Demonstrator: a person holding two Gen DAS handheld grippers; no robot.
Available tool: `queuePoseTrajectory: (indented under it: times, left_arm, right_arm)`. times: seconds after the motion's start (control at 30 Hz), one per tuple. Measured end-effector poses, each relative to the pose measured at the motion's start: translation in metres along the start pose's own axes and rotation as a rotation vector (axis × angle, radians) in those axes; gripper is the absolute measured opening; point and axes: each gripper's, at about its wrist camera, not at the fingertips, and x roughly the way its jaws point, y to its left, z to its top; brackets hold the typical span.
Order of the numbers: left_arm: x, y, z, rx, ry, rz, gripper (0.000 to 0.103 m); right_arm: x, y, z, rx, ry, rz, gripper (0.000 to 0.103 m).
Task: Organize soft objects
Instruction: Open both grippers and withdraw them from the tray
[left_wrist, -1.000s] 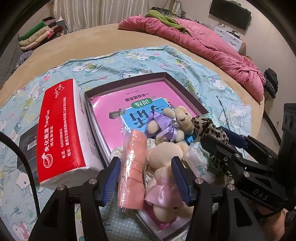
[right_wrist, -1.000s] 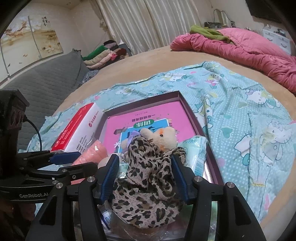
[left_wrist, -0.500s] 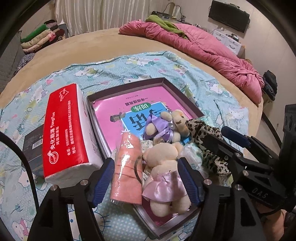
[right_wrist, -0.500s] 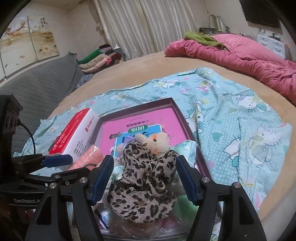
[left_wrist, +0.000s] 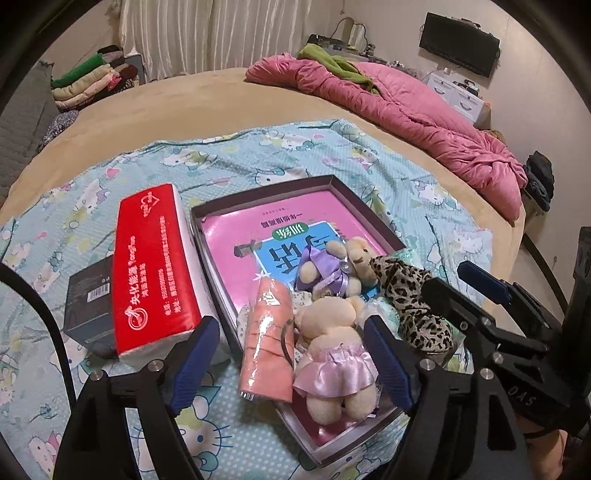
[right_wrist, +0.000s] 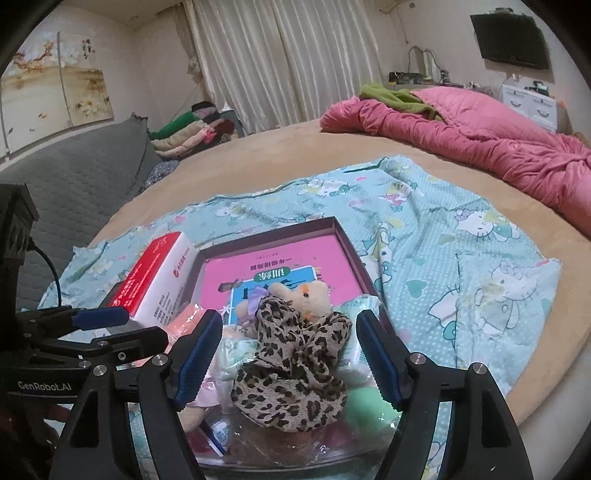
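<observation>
Bear (left_wrist: 334, 365) lying in box (left_wrist: 266, 192), soft, light, taking hold at belly | scarf (right_wrist: 295, 365) limp, bunching | left claw (left_wrist: 295, 365) and right claw (right_wrist: 288, 362) released, jaws just been opening, straddling them untouched

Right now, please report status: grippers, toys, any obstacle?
Left gripper and right gripper open, jaws just widened, holding nothing. Bear and leopard cloth rest in box. Nothing in the way.

Pale curtains (right_wrist: 280, 62) hang behind a round tan bed (right_wrist: 258, 155) with a pink quilt (right_wrist: 480, 133), a grey sofa (right_wrist: 74, 177), and a wall-mounted television (right_wrist: 511, 38).
</observation>
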Motion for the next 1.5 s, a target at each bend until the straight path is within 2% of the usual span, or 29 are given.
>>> queuePoseTrajectory:
  times: [0.23,0.67,1.13,1.37,1.5]
  left_arm:
    - [-0.011,0.003,0.002,-0.003,-0.031,0.026,0.086]
    - [-0.036,0.024,-0.001,-0.038,-0.066,0.106,0.088]
    - [-0.079,0.038,-0.023,-0.032,-0.087,0.150,0.088]
    - [-0.095,0.047,-0.045,-0.058,-0.077,0.161,0.088]
    - [-0.102,0.051,-0.061,-0.076,-0.068,0.166,0.088]
  right_arm:
    - [-0.008,0.011,0.002,-0.012,-0.011,-0.028,0.078]
    - [-0.050,0.036,0.015,0.011,-0.103,-0.050,0.081]
    - [-0.091,0.076,0.002,0.003,-0.098,-0.017,0.082]
    - [-0.109,0.092,-0.015,-0.014,-0.103,-0.067,0.082]
    - [-0.102,0.091,-0.023,-0.034,-0.054,-0.094,0.082]
